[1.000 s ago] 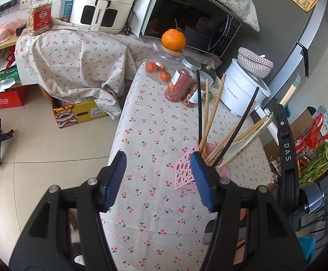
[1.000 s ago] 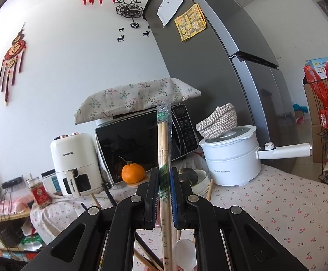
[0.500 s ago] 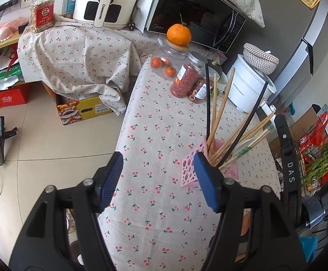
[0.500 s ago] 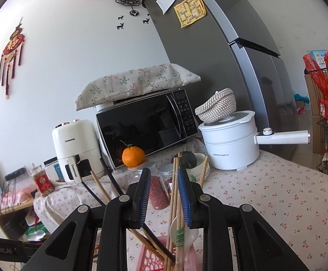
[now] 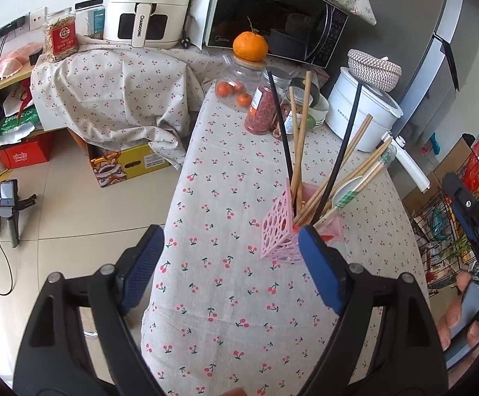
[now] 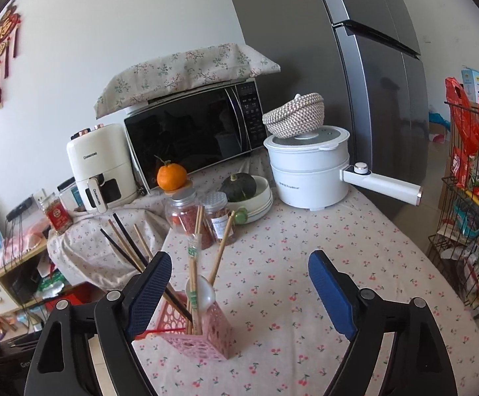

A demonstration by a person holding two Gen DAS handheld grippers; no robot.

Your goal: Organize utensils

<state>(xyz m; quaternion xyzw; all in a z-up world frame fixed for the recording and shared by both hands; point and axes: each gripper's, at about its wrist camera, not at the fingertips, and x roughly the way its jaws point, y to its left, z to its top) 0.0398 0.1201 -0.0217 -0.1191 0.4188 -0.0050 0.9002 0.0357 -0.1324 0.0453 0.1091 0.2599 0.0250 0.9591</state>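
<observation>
Left gripper (image 5: 231,272): tilted steeply down over the tabletop (image 5: 226,297), lower middle of its own view. Jaws spread wide and opening; nothing between them but cherry-print cloth. Its right pad stands just in front of the pink holder's near corner (touching or not, cannot tell).

Right gripper (image 6: 239,292): angled down less steeply, lower middle of its view. Jaws spread wide and opening, nothing pinched. The left pad overlaps the black chopsticks in the picture; contact cannot be told. In the left wrist view, part of this gripper shows at the right edge, with a person's hand (image 5: 460,316) wrapped around its body.

Pink holder (image 6: 203,330): perforated plastic basket, upright on the tabletop, lower left of centre in the right wrist view, partly between the right gripper's pads and nearer the left one.

Contents of the holder: wooden chopsticks (image 6: 221,254), black chopsticks (image 6: 124,244), a paper-sleeved pair (image 6: 191,270) with green print, a white spoon (image 6: 203,292); all lean outward, fanned.

Background, upper half: microwave (image 6: 193,135), white pot (image 6: 308,171), orange (image 6: 171,176) on a jar lid.
</observation>
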